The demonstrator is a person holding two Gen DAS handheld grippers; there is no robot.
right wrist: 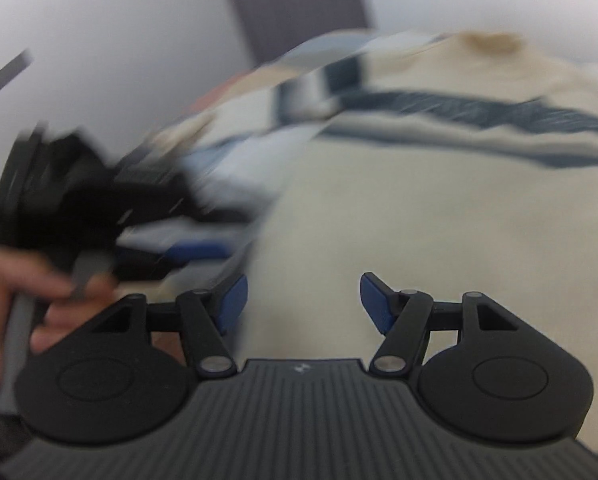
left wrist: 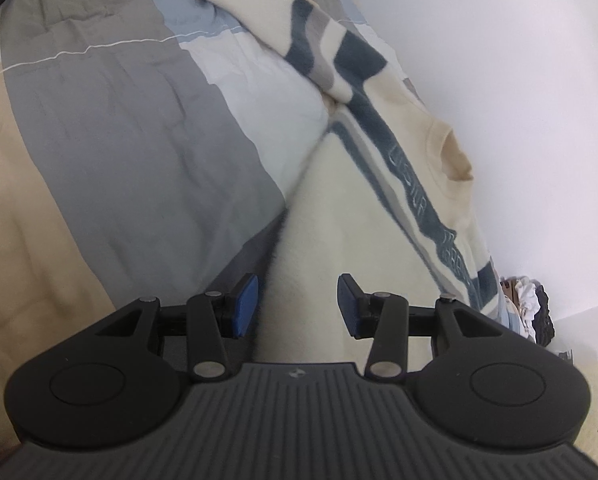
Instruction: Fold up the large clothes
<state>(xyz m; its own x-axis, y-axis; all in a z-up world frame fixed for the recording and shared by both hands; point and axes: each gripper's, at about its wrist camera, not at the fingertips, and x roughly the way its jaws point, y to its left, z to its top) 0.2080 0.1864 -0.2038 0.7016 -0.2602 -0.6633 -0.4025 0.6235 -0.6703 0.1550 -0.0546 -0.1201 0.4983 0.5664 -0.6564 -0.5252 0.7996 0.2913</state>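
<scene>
**Both grippers hover open over the cream sweater on the bed**

Mostly it is the right wrist view that is hard to read: everything past the gripper is smeared by motion blur, so the sweater's stripes and collar there are only soft shapes. The far sleeve of the sweater [left wrist: 339, 200] runs out of the top of the left wrist view, and its lettering along the dark stripe cannot be read.

Around it, the sweater lies spread on a bed cover [left wrist: 111, 148] of grey, tan and pale blue blocks, close beside a white wall [left wrist: 519, 60]. A small heap of clothes [left wrist: 529, 306] sits at the far edge, partly cut off by the sweater. In the right wrist view a dark door [right wrist: 303, 0] stands beyond the bed.

The left gripper [left wrist: 297, 306] hangs over the sweater's cream lower body, jaws spread wide with nothing between them. The right gripper [right wrist: 303, 304] is likewise wide apart and empty above the cream fabric. At its left, a blurred hand [right wrist: 27, 300] grips the grey handle of the other gripper.
</scene>
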